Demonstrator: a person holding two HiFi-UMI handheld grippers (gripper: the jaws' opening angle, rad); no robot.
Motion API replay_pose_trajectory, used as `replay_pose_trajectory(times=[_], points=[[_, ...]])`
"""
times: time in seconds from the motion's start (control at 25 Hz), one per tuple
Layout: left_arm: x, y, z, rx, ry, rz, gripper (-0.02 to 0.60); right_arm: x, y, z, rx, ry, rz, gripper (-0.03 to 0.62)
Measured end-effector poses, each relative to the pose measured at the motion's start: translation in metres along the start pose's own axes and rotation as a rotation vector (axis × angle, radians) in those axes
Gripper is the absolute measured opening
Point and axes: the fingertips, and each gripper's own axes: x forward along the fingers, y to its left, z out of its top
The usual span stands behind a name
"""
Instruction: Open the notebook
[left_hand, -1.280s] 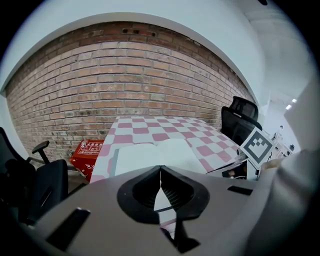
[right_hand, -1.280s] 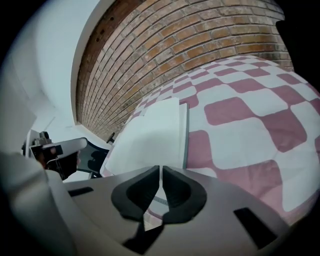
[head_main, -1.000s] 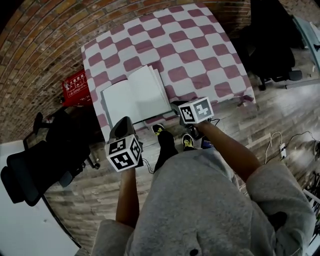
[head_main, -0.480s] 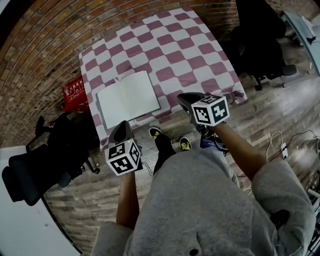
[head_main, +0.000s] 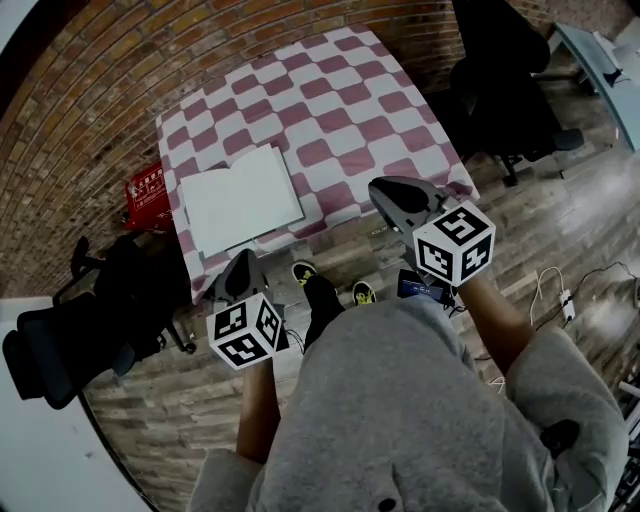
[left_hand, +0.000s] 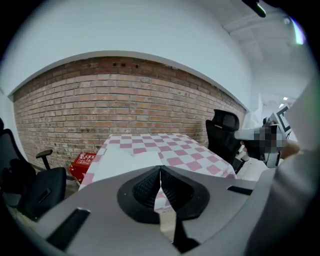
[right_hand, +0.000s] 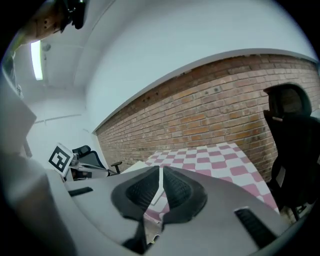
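Note:
The notebook (head_main: 240, 198) lies open, its white pages up, on the left part of the red-and-white checked table (head_main: 330, 110). It also shows as a pale sheet (left_hand: 120, 155) in the left gripper view. My left gripper (head_main: 238, 272) hangs off the table's near edge, jaws shut on nothing. The right gripper (head_main: 392, 192) sits at the near right corner of the table, also shut and empty. Both are well away from the notebook. In their own views the left gripper (left_hand: 160, 172) and right gripper (right_hand: 160, 172) show pads pressed together.
A red box (head_main: 147, 186) stands on the floor left of the table by the brick wall. Black office chairs stand at the left (head_main: 70, 335) and at the back right (head_main: 500, 90). My feet (head_main: 325, 285) are on the wooden floor under the table edge.
Both grippers have drawn back from the table toward me; the right one has swung out to the right. The notebook has stayed open and flat.

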Motion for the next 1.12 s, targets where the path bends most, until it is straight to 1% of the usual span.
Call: replay_pose_trajectory(times=[0.12,0.2,0.4,0.6,0.68,0.84,1.12], points=[[-0.014,-0.017,0.015,0.056,-0.053,0.004,0.009,-0.020,0.001,0.014,-0.036,-0.049,-0.027,0.041],[-0.020,-0.031,0.025,0.083,-0.077,-0.005,0.009,-0.031,0.004,0.021,-0.040,-0.074,-0.037,0.041],[-0.037,-0.052,0.044,0.081,-0.130,-0.015,0.009,-0.052,0.017,0.036,-0.042,-0.136,-0.041,0.041],[-0.051,-0.058,0.056,0.093,-0.182,0.016,0.009,-0.059,0.032,0.040,-0.076,-0.162,-0.022,0.041],[-0.054,-0.060,0.056,0.091,-0.188,0.017,0.009,-0.057,0.035,0.039,-0.077,-0.161,-0.009,0.041],[-0.055,-0.064,0.050,0.074,-0.175,-0.006,0.009,-0.054,0.039,0.036,-0.086,-0.152,0.005,0.041],[-0.053,-0.066,0.047,0.083,-0.163,-0.006,0.009,-0.050,0.041,0.036,-0.090,-0.151,0.016,0.041]])
